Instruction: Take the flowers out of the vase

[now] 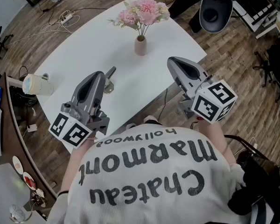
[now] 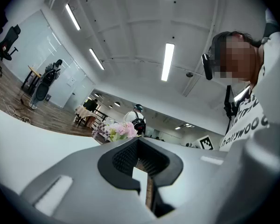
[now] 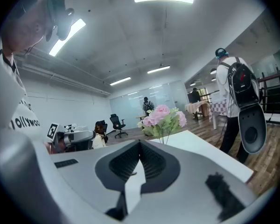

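reach not begun: left gripper [image 1: 111, 71] and right gripper [image 1: 170, 60] hang closed and empty near the vase [image 1: 140, 46], so one must likely open around the flowers [image 1: 143, 12].

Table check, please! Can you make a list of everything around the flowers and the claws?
Surface: white table, with the vase near its far side.
Job's things: pink flowers standing in a small pinkish vase.
Clutter: white cylinder beside the table's left edge.
Grippers: left claw and right claw both shut, empty, short of the vase.
Cables: white cords lying on the floor.
Surroundings: wooden floor, office chair, another person standing farther off.
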A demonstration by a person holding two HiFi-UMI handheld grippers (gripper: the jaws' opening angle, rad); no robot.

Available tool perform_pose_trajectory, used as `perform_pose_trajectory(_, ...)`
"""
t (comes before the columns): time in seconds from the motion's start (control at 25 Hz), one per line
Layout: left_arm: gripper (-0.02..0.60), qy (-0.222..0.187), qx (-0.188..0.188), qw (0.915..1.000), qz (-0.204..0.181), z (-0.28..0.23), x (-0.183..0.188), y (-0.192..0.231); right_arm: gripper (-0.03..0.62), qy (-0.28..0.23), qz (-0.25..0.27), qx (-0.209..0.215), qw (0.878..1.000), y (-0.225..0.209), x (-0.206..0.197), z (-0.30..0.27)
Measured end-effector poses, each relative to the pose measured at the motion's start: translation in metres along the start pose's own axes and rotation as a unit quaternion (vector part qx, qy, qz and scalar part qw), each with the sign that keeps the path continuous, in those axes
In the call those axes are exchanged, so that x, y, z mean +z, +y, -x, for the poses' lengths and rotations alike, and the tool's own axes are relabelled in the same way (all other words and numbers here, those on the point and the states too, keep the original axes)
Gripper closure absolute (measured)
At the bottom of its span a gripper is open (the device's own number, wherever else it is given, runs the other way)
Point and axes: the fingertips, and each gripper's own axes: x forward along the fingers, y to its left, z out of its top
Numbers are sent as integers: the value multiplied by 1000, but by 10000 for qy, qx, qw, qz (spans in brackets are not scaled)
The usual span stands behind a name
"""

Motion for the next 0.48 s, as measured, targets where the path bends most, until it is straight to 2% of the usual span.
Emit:
perform_pose_trajectory(0.28, 578, -46, 78, 9999, -44, 0, 1, 2, 579, 54, -74, 19, 10000, -9, -6, -7)
perform_pose_trajectory(0.48, 578, -13, 129, 9999, -52, 1, 0, 0, 577, -57, -326, 283, 9991, -8, -1, -15)
